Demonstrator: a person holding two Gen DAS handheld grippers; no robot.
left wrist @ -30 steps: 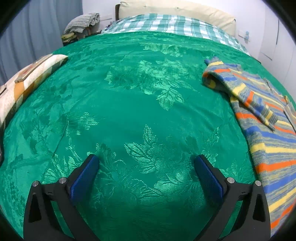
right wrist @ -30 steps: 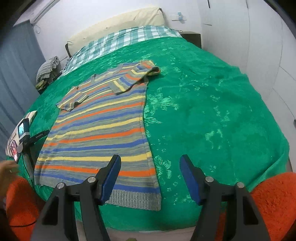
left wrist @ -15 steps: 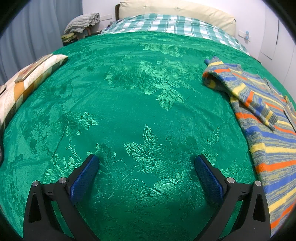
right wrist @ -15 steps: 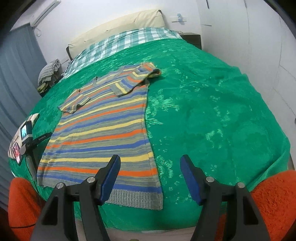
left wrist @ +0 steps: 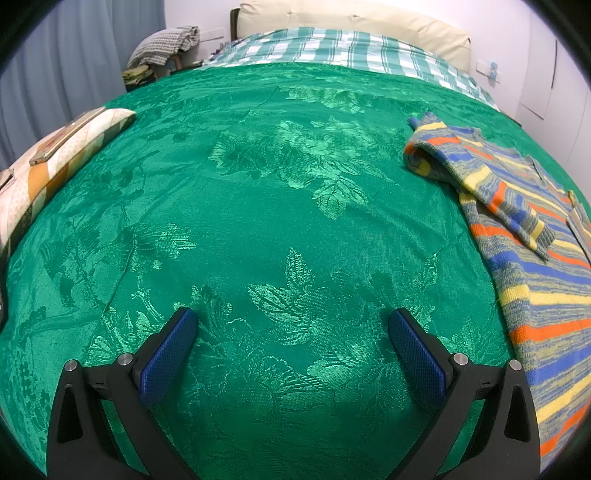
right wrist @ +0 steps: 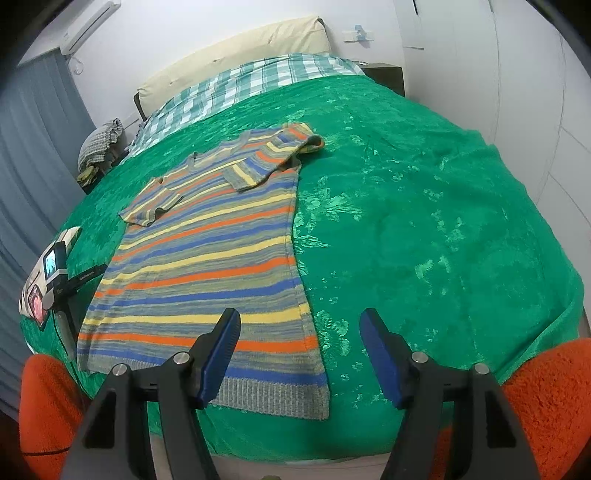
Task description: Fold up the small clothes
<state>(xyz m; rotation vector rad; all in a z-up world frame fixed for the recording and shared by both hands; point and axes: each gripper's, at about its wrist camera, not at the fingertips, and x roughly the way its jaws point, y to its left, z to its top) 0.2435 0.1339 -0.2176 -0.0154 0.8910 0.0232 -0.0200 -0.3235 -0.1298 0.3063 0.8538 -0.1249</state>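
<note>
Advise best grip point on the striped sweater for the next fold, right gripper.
Take the striped sweater at its near right hem corner, coming in low from the bed's foot edge. Both sleeves are already folded onto the body, and that ribbed corner lies flat just ahead of the open right gripper, so it probably lifts cleanly.

Bed (left wrist: pixel 258 206): green floral bedspread, checked sheet (left wrist: pixel 343 48), cream headboard (right wrist: pixel 236 55)
Walls (right wrist: pixel 221 22): white
Curtains (left wrist: pixel 74 55): grey-blue, left side
Air conditioner (right wrist: pixel 90 22): high on wall
</note>
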